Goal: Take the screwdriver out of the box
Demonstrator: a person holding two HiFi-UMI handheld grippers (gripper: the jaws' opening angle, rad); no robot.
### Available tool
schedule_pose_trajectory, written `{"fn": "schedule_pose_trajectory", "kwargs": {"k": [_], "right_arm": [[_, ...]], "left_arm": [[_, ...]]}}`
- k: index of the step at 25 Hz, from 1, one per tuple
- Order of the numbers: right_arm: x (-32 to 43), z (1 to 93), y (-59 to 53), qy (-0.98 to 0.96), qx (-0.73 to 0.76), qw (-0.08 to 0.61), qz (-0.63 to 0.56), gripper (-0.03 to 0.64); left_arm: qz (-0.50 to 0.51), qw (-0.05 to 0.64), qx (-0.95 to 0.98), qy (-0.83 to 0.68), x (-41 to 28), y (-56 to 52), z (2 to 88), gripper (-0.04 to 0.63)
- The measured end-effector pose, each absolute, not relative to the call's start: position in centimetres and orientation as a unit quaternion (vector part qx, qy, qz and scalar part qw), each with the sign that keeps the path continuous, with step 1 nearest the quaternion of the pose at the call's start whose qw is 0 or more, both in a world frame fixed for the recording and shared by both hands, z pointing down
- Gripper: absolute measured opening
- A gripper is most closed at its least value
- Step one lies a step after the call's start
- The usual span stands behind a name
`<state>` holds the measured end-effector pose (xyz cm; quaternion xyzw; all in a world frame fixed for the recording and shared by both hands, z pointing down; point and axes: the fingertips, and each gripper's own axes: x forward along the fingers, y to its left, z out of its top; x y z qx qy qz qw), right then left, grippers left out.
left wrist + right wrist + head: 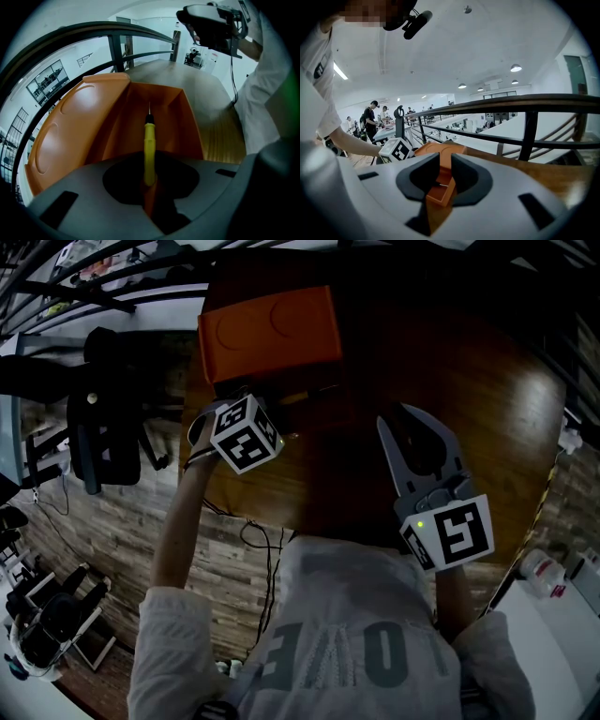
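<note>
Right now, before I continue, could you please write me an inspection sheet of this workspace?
Surface: dark wooden table, bare around the box.
Job's things: open orange plastic box, lid folded back; slim yellow-handled screwdriver pointing over its inside.
Clutter: nothing seen.
Grippers: left gripper, tongs closed on the screwdriver handle; right gripper, tongs close together, nothing between them.
Cables: black cables on the floor beside the table.
Surroundings: black office chair, dark metal railing, people far off.
</note>
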<state>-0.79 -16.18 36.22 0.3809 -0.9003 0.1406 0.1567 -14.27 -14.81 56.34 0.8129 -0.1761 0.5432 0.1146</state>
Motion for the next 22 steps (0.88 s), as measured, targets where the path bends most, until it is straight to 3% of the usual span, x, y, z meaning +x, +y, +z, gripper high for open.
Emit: {"fn": "schedule_pose_trajectory", "kwargs": {"k": [22], "right_arm": [[-1.17,35.91,-15.60,-0.903,0.378,0.160,0.131,0.080]], "left_arm": [[0.549,0.115,0.806,-0.189,-14.29,-15.30,56.37,0.080]]}}
